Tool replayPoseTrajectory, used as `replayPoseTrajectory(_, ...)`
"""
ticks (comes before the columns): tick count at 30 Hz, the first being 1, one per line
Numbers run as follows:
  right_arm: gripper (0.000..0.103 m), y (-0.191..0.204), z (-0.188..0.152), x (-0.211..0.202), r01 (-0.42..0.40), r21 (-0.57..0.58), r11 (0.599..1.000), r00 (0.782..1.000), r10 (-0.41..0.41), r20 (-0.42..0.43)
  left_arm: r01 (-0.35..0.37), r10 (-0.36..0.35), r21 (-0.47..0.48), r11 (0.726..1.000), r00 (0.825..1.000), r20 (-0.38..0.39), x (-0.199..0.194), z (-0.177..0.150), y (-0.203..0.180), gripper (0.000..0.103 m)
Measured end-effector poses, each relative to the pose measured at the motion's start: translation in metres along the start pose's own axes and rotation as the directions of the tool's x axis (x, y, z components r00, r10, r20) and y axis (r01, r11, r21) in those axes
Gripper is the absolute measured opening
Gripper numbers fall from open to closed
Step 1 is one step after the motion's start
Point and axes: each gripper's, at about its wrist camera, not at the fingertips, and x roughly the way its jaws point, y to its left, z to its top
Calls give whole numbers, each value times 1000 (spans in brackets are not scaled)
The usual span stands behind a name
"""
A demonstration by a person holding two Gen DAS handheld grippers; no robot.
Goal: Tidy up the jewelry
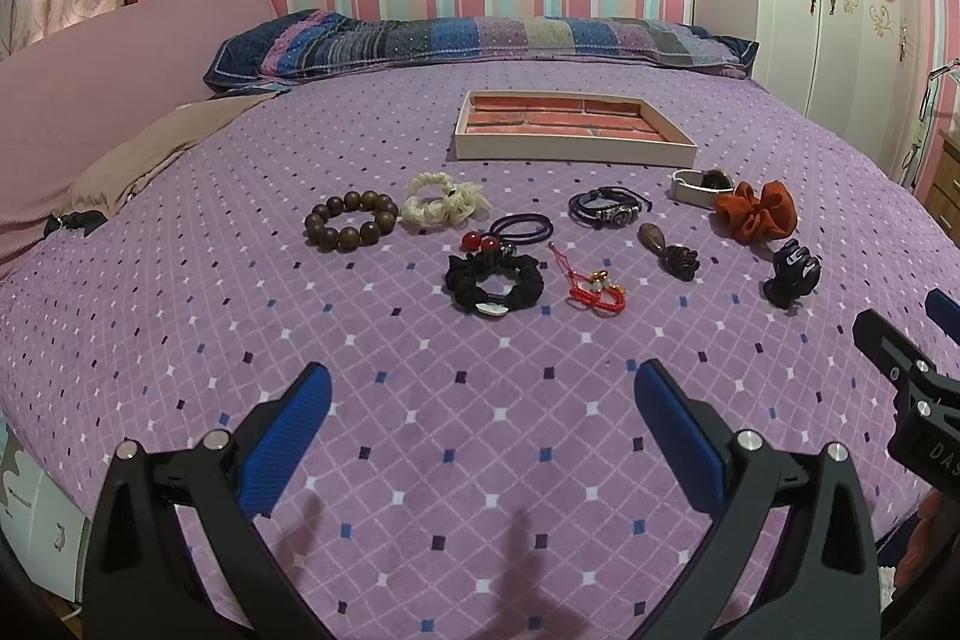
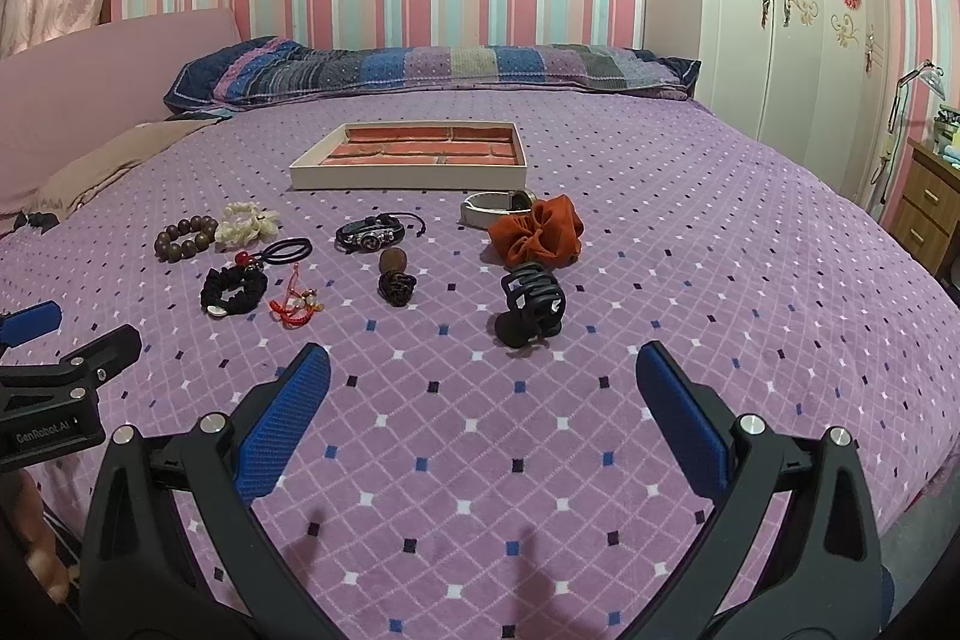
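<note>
Both grippers, left [image 1: 480,403] and right [image 2: 480,388], over the near bed [image 1: 180,340] edge, fingers wide apart, nothing between.

Count: 3 scrunchies (black [image 1: 493,283], cream [image 1: 441,202], orange [image 1: 757,209]), 1 wood bead bracelet [image 1: 351,220], 1 black claw clip [image 2: 531,307], 1 leather bracelet [image 1: 609,207], 1 red cord charm [image 1: 594,283].

Tray [image 1: 573,153], brick-print liner, empty, just beyond the items.

Purple diamond-pattern bedspread, striped wall, white wardrobe [image 2: 792,10].

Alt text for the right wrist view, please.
The open right gripper hovers empty over a purple bedspread, nearest a black claw clip. Beyond lie scrunchies and bracelets, none yet in the empty brick-lined tray.
</note>
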Motion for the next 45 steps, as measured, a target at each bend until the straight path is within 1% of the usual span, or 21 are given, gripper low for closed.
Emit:
replayPoseTrajectory(2, 99, -1, 0, 1, -1, -2, 1000, 1000, 1, -3, -1, 1, 3, 1000, 1000, -3, 0, 3, -1, 99)
replayPoseTrajectory(21, 99, 4, -2, 4, 10, -21, 1000, 1000, -10, -4, -1, 1, 0, 1000, 1000, 0, 4, -2, -1, 99)
replayPoseTrajectory(45, 99, 6, -2, 4, 9, -27, 1000, 1000, -10, -6, -5, 5, -3, 1000, 1000, -5, 3, 1, -1, 99)
